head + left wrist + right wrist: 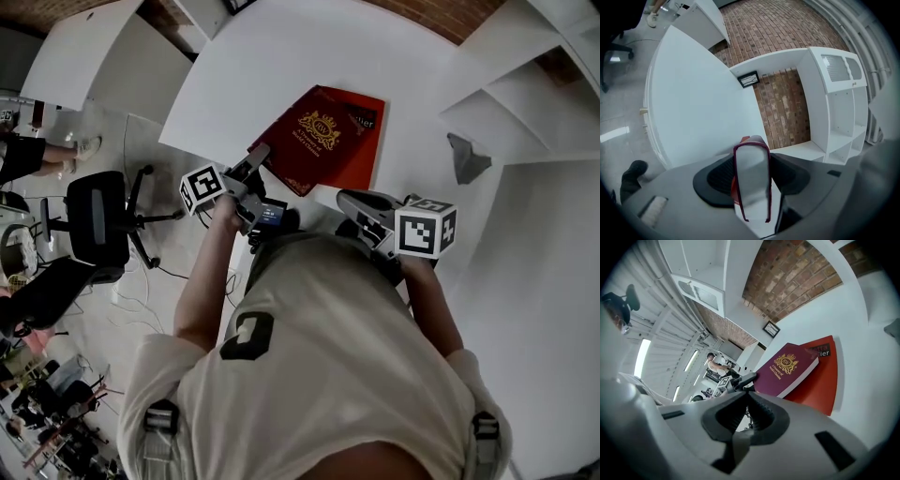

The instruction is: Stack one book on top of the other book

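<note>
Maroon book (317, 129) at table (272, 56) edge, left tongs (260, 153) gripping corner; right tongs (345, 199) clenched empty.

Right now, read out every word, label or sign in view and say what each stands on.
"ier": end of a partly covered word, white on the black label of the red book.
Gold crest and gold title lines on the maroon book: too small to read.
Square black-and-white markers, no words: left marker cube, right marker cube.
Framed picture on the wall: too small to read.
</note>
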Demonstrator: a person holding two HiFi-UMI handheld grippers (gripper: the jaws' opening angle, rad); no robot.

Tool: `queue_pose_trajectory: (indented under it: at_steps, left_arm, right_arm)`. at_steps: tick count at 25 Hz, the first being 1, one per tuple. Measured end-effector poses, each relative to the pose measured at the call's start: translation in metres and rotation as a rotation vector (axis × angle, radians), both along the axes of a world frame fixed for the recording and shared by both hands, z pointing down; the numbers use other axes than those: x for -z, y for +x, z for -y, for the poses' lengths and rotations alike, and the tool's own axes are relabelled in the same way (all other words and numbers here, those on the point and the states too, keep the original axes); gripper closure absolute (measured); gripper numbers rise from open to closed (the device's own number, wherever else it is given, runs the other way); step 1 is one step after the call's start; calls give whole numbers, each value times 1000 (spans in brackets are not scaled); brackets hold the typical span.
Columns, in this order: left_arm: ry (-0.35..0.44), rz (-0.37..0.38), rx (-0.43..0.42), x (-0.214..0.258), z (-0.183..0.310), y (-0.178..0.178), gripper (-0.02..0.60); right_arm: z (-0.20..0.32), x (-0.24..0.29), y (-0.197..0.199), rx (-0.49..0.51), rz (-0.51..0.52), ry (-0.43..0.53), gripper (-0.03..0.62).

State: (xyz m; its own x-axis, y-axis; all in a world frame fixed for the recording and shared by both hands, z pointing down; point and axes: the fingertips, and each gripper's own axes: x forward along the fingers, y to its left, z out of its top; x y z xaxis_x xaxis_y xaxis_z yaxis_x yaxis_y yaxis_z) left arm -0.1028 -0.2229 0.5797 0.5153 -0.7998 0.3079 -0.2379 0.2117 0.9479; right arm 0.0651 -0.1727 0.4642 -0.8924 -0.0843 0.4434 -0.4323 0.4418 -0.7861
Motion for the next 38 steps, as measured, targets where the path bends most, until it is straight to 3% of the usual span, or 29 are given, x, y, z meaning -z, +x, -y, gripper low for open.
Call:
queue_pose_trajectory:
  at_steps: [15, 23, 28, 31, 34, 38]
  left_arm:
    - [-88, -13, -108, -22, -29, 26, 350]
    - [-158, -130, -98, -40, -35, 42, 339]
    - [-173, -139, -137, -44, -39, 65, 337]
    - [-169, -92, -173, -49, -37, 74, 328]
    - [-131, 28, -247, -51, -39, 78, 252]
    - [-77, 185, -340, -49, -40, 73, 252]
  right_arm:
    - [-9, -2, -6, -6, -1, -10, 582]
    - [-22, -2, -10, -65, -23, -9, 582]
    - [-30, -8, 3, -103, -31, -47, 582]
    - [-33, -13, 9, -115, -39, -66, 582]
    - [-35, -16, 9, -108, -37, -75, 582]
    - [-35, -18, 6, -95, -35, -74, 582]
